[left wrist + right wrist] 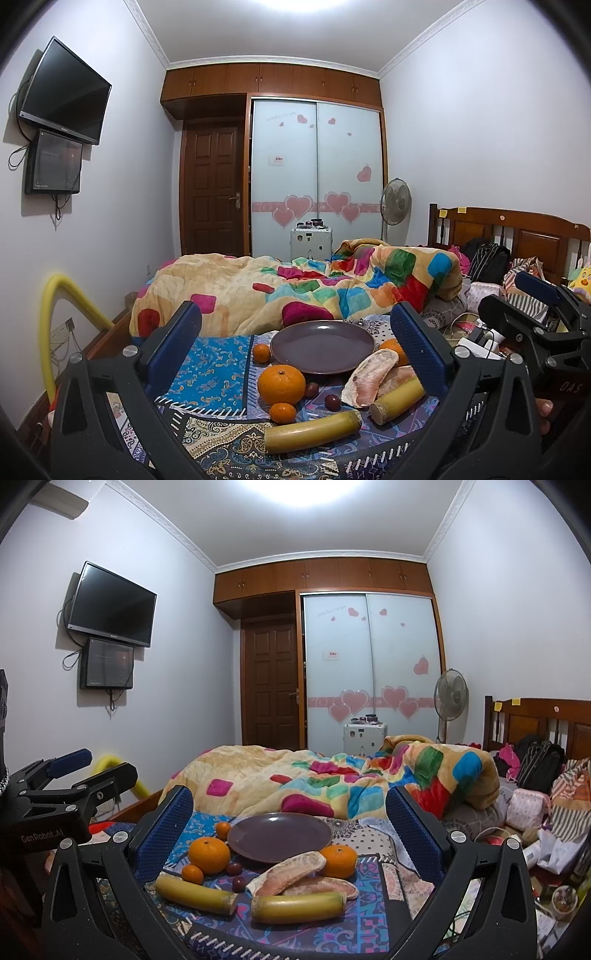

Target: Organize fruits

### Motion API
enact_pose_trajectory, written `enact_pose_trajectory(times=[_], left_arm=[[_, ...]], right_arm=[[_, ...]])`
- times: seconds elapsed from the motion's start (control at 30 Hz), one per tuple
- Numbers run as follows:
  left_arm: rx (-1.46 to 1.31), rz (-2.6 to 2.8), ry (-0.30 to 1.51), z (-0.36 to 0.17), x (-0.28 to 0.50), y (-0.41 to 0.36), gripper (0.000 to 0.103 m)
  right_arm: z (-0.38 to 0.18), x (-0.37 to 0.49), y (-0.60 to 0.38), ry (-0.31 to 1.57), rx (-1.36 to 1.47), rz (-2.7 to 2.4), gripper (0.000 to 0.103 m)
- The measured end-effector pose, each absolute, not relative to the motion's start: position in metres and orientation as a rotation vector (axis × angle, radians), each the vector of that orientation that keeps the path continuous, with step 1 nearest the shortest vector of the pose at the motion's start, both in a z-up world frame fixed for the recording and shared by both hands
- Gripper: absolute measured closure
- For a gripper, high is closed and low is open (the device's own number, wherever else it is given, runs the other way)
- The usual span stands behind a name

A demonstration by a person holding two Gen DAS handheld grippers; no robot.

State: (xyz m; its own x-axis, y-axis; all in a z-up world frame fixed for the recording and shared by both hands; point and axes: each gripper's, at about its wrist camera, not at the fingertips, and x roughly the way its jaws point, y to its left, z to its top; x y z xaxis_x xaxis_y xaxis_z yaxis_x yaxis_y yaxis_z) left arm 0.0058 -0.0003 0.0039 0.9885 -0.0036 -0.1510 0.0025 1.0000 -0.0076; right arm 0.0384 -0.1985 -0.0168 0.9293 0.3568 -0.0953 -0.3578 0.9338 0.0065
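Black claw [295,343] frames, blue ribbed pads [162,834], silver screws.

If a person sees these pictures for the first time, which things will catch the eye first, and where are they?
The eye falls first on the empty purple plate on the patterned cloth, with oranges, pomelo segments and two yellow-green cane pieces scattered around its near side. Behind it lies the bright multicoloured quilt on the bed. Both tongs, left and right, stand open and hold nothing.
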Motion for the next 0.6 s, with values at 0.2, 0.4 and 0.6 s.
enact_pose_trajectory(times=[0.2,0.4,0.6], left_arm=[[-0.016,-0.004,0.220,-0.006,0.020,0.005,0.000],[-0.031,0.009,0.365,-0.039,0.046,0.013,0.000],[-0.032,0.016,0.511,-0.084,0.068,0.012,0.000]], right_arm=[[-0.029,0.047,-0.198,0.136,-0.028,0.354,0.000],[-0.065,0.070,-0.196,0.265,-0.086,0.323,0.000],[-0.101,0.091,-0.191,0.393,-0.134,0.313,0.000]])
